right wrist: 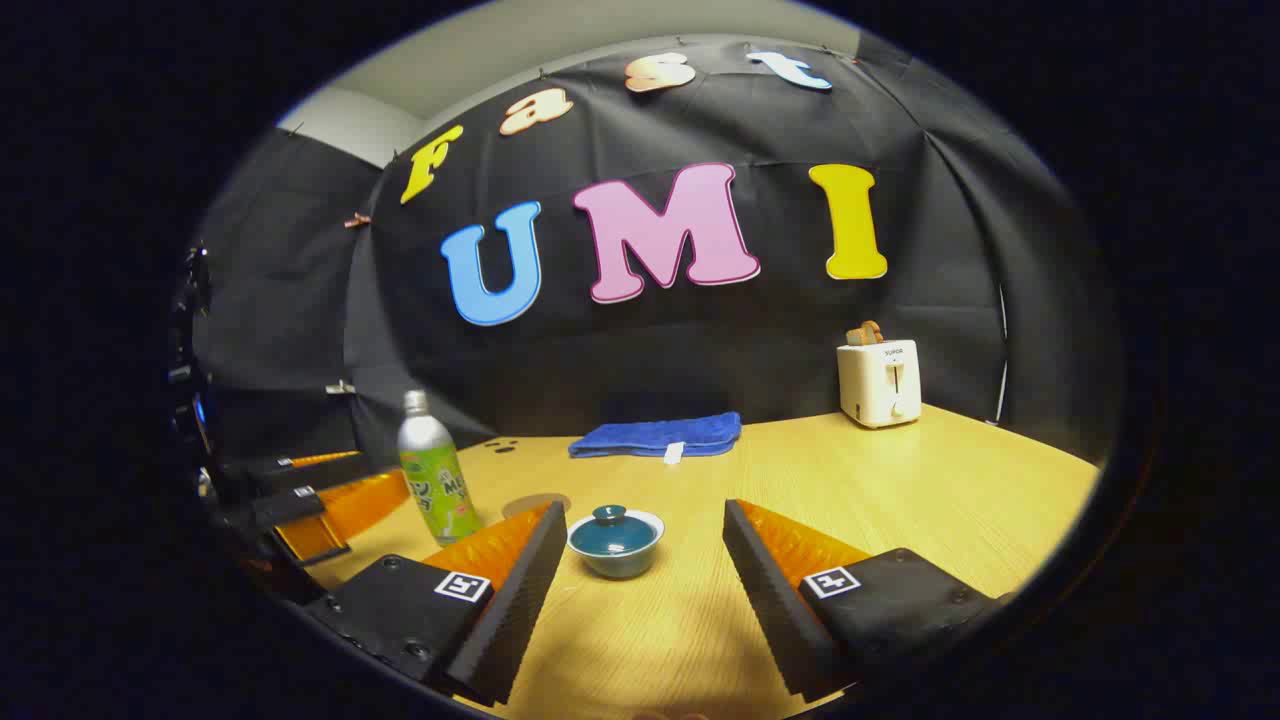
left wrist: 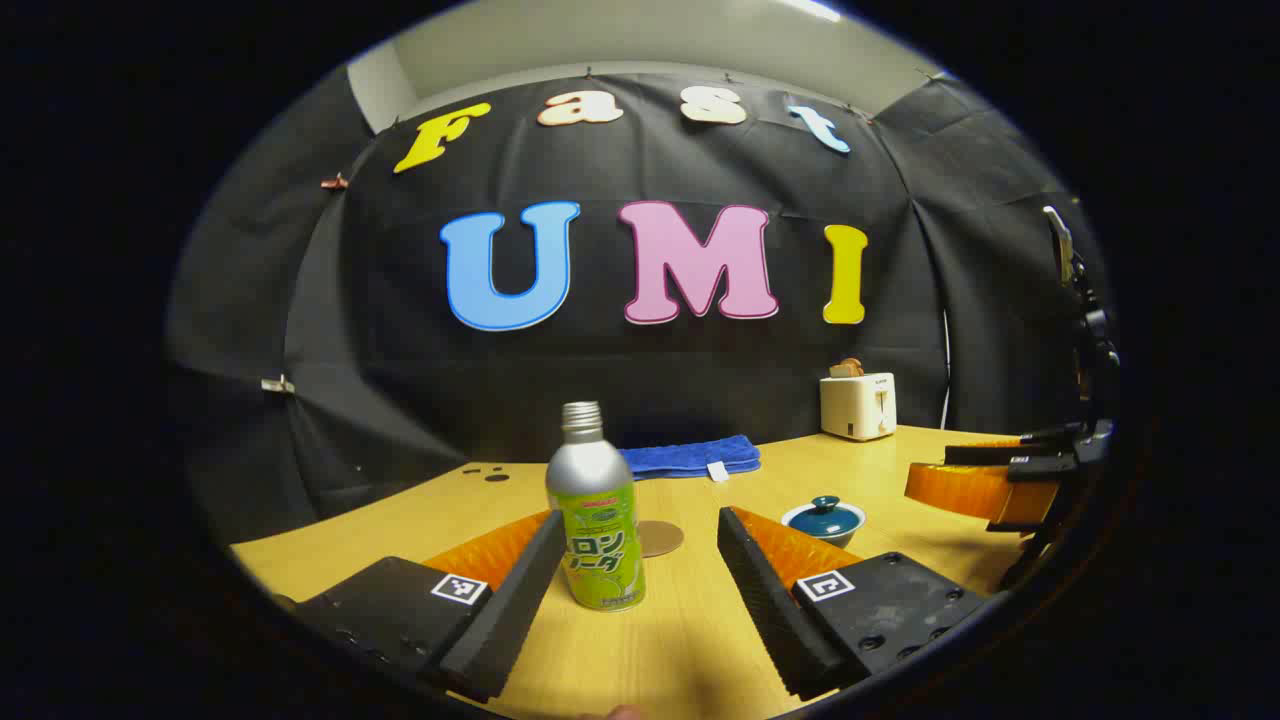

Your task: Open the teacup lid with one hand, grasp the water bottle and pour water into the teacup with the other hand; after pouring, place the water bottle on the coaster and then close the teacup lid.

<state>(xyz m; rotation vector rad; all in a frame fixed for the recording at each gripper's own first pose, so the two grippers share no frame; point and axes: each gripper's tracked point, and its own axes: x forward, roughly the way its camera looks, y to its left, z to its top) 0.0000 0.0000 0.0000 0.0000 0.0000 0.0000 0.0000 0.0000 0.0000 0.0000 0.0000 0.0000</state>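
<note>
Approach stage: both grippers' fingers spread wide, left gripper (left wrist: 640,590) facing the water bottle (left wrist: 594,520), right gripper (right wrist: 645,585) must next lift the teacup lid (right wrist: 610,516).

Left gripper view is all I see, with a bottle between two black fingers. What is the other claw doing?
Observer: The right gripper is open, and the teacup stands just ahead, between its fingers.
Operator: Dead centre?
Observer: No, it stands nearer the finger on that view's left.
Operator: How does my claw look from there?
Observer: The left gripper hangs low, level with the lower half of the water bottle.
</note>
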